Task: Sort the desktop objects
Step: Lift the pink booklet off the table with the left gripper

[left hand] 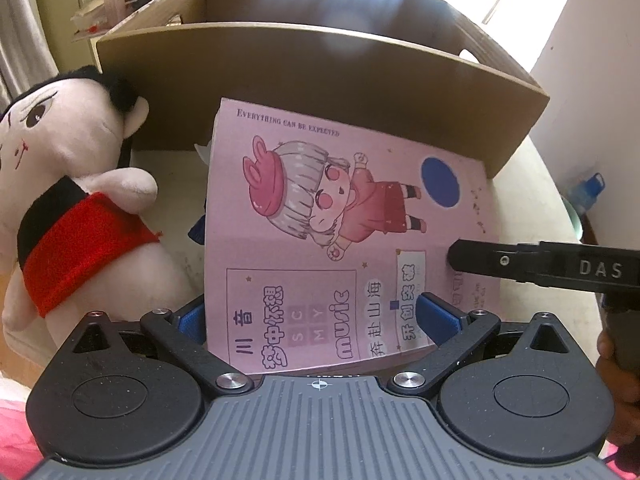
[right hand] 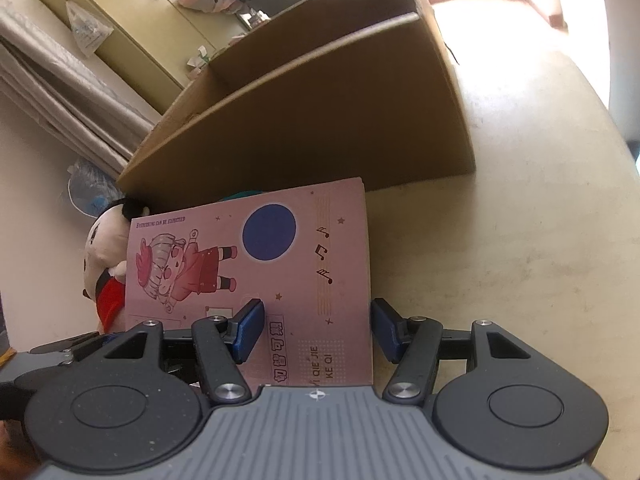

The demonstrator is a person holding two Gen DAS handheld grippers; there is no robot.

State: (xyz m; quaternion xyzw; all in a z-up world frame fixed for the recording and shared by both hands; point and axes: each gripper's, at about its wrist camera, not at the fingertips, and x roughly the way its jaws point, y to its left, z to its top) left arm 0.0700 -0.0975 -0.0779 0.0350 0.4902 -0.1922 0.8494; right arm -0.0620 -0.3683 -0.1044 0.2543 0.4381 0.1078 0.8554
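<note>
A pink notebook (left hand: 320,240) is being handled in front of the cardboard box (left hand: 320,80), beside the plush doll (left hand: 72,200). Left gripper (left hand: 316,316) and right gripper (right hand: 318,332) straddle it, fingers half-open; contact cannot be told. Next, likely a firm clamp and a lift into the box.

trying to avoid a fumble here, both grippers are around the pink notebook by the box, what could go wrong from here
1. The left gripper and right gripper straddle the pink notebook with pads apparently not pressing, so it could slip.
2. The plush doll sits close beside it and might get knocked.
3. The notebook's far edge is near the cardboard box wall and could catch.
</note>
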